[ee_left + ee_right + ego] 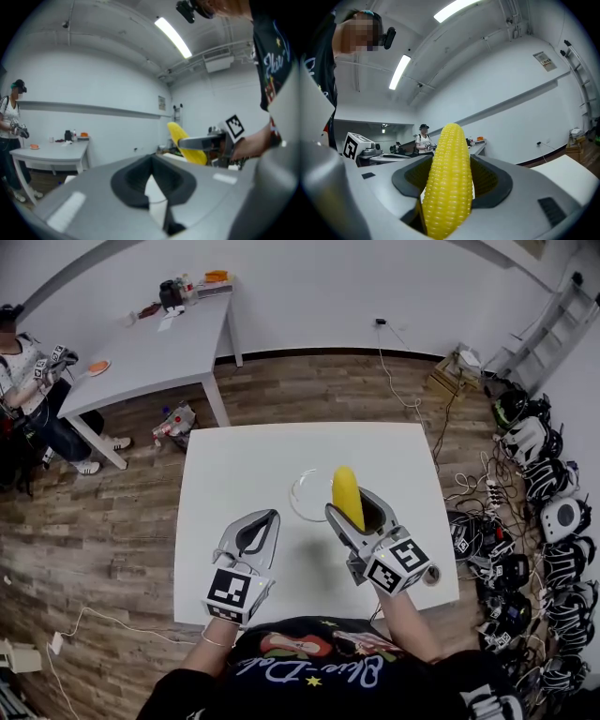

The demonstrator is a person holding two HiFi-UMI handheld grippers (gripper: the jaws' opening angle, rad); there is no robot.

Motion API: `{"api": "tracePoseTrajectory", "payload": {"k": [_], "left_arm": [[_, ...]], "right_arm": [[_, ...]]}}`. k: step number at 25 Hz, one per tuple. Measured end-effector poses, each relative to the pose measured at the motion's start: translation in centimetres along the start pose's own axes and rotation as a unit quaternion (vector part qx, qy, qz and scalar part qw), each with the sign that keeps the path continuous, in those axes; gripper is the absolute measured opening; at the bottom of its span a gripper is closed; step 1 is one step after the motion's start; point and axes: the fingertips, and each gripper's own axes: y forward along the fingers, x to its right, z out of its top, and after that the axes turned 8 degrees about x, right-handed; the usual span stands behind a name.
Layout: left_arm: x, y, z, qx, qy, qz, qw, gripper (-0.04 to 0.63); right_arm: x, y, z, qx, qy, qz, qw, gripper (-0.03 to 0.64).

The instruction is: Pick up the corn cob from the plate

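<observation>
White tbl (234, 460) | plate (302, 495) by R hand-held gripper (359, 505) clamping corn cob (347, 491) | L hand-held gripper (270, 516) closed

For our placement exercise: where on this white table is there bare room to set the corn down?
Bare: table left of the plate and the far strip behind it. Crowded: near edge, by the left gripper and right gripper.

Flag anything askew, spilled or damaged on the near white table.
Nothing stands out. The corn cob is clamped in the right gripper, over the edge of the clear plate, which lies flat and empty. The left gripper is shut on nothing.
</observation>
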Motion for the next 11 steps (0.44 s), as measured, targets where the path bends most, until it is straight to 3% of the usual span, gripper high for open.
{"api": "tracePoseTrajectory", "payload": {"k": [11], "left_arm": [[0.5, -0.1, 0.0, -0.001, -0.008, -0.007, 0.9999, -0.002]], "right_arm": [[-1.2, 0.1, -0.1, -0.015, -0.050, 0.016, 0.999, 0.241]]}}
